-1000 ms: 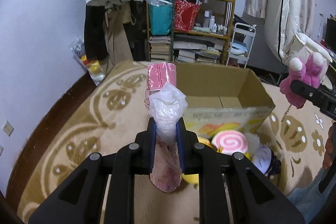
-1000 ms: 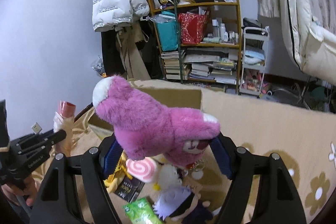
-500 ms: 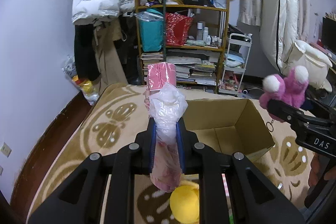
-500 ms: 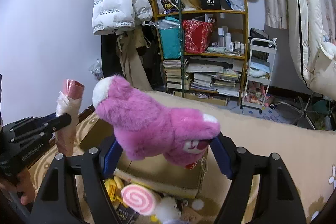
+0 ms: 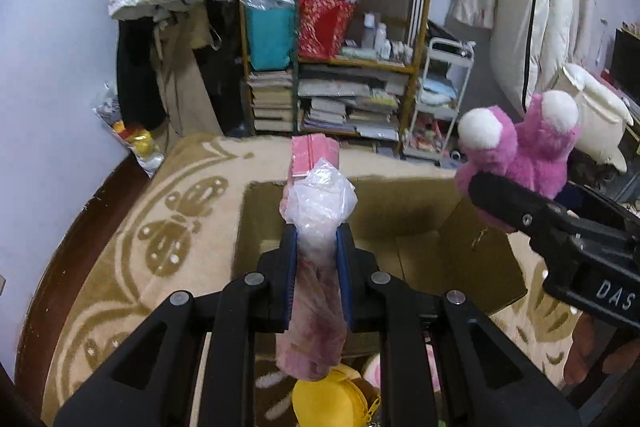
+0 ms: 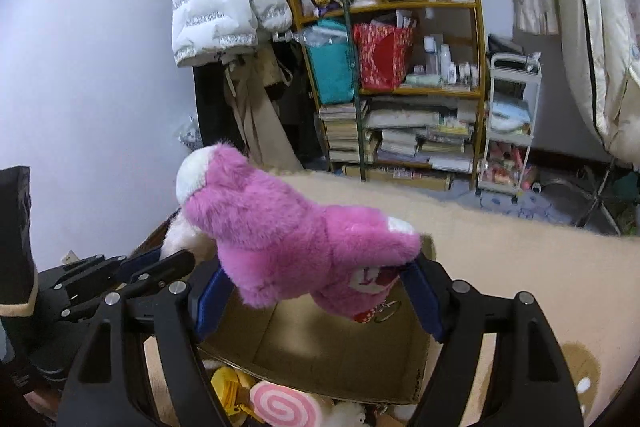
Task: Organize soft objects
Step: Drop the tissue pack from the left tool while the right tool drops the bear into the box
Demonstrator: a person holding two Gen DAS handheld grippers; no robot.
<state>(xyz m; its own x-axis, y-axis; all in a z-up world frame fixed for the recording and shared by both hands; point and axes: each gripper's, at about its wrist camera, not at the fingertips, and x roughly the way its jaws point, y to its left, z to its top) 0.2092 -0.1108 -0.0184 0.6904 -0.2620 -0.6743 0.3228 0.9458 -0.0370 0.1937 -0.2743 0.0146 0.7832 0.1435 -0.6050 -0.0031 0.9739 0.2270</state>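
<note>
Our left hand-held gripper [image 5: 316,251] tilts downward with its blue pads pinched nearly together on a pink plastic-wrapped bundle [image 5: 314,267]. Our right hand-held gripper [image 6: 316,291] also slopes down, its jaws spread wide and pressing both sides of a pink plush toy [image 6: 296,243]. Bare fingers [image 5: 580,355] show below it, probably our right hand.

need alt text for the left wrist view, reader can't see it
The left gripper is clamped on a pink plastic-wrapped bundle, held above an open cardboard box on a beige patterned rug. At right, the right gripper holds a pink plush toy; a cluttered shelf stands behind.
</note>
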